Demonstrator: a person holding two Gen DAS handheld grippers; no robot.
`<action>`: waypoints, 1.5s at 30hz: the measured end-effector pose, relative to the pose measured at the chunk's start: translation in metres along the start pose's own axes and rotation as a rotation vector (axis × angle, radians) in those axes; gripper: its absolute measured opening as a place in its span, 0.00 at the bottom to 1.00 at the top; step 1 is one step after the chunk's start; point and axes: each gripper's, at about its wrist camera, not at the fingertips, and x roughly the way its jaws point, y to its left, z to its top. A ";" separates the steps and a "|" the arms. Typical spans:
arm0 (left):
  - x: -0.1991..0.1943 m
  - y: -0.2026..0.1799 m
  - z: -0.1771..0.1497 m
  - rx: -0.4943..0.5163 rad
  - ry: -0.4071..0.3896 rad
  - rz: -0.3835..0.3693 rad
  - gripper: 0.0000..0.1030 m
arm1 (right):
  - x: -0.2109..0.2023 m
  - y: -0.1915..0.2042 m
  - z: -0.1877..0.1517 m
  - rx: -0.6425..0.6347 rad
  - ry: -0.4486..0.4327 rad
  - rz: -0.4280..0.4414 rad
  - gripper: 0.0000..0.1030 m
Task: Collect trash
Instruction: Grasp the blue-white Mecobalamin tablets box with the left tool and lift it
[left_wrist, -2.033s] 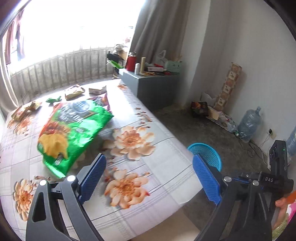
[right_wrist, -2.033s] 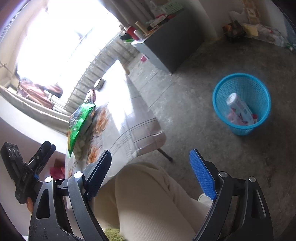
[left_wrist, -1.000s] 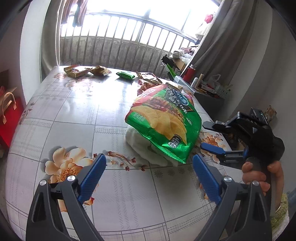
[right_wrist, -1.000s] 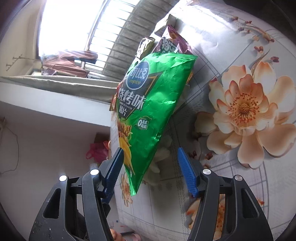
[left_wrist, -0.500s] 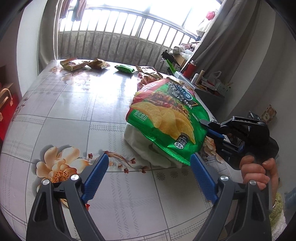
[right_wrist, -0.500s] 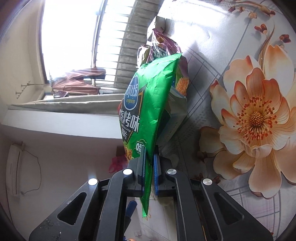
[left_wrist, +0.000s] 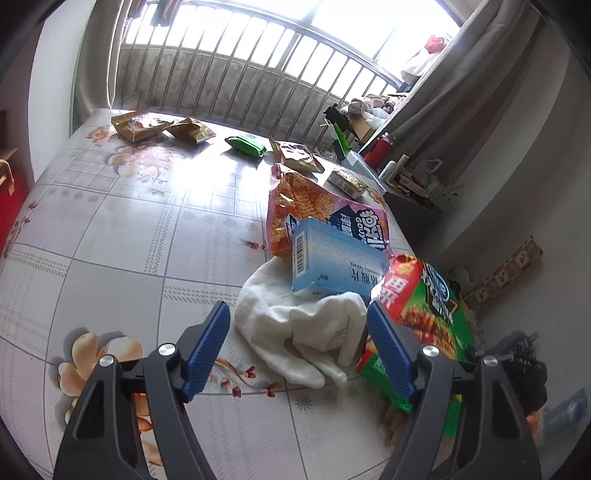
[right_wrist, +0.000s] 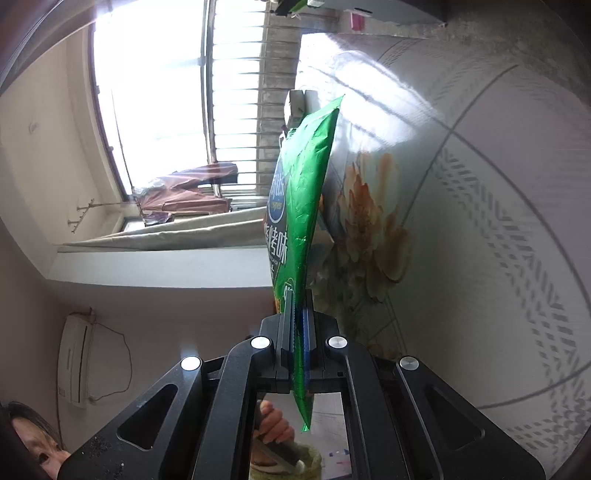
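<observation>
While pinched, crinkly green foil bag (right_wrist: 301, 206), right tool (right_wrist: 297, 314)

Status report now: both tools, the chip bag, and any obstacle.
Right tool shut on green chip bag, bag lifted off table. Left tool open, empty, over white cloth. Blue box on cloth; nothing blocking bag.

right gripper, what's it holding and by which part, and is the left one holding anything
The right gripper is shut on the green chip bag, pinching its flat bottom edge. The left gripper is open and holds nothing.
</observation>
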 end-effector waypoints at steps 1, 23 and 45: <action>0.004 0.002 0.006 -0.022 0.002 -0.013 0.68 | -0.005 -0.004 -0.001 0.010 -0.006 -0.001 0.02; 0.126 -0.123 0.015 1.089 0.243 0.066 0.95 | -0.011 -0.007 0.002 -0.049 0.023 -0.101 0.03; 0.171 -0.122 0.018 1.127 0.407 0.018 0.94 | -0.036 -0.011 -0.004 -0.063 0.035 -0.054 0.24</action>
